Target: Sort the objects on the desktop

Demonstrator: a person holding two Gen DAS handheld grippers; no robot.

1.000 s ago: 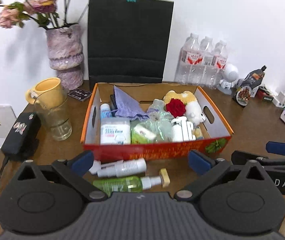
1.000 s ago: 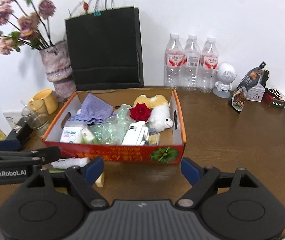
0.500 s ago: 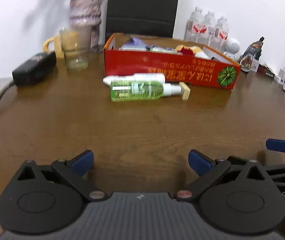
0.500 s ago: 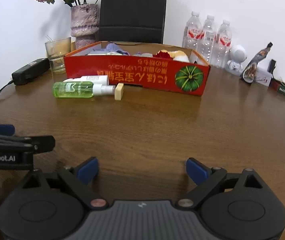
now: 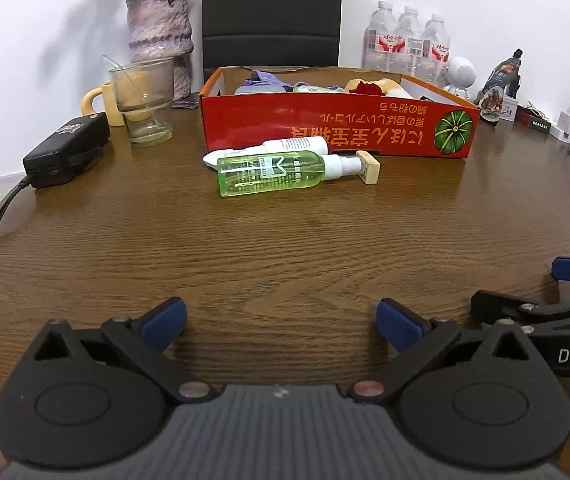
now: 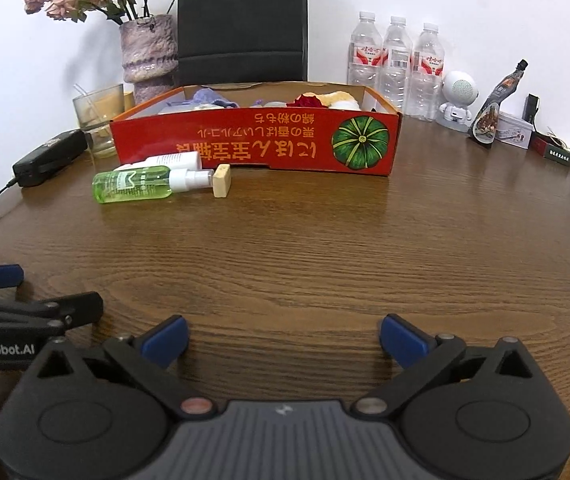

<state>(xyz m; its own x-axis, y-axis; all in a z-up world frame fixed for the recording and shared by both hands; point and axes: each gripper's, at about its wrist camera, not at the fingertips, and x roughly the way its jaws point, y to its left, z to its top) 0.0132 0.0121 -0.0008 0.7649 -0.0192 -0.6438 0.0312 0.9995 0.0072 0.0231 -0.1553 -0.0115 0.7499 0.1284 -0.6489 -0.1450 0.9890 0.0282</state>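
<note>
your red box [image 5: 337, 130] sits toward the tabletop's far edge, ready for sorting; the green spray bottle [image 5: 271, 173] lies just before it. your left gripper [image 5: 281, 318] is spread and empty, your right gripper [image 6: 283, 338] opening, nothing between, well short of both.

A home or office desk — wooden table [image 5: 285, 240], flower vase [image 5: 161, 28], bottled water [image 6: 397, 64], charger cables.

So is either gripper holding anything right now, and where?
Nothing. The left gripper is open and empty; the right gripper is opening, also empty, above bare table.
</note>
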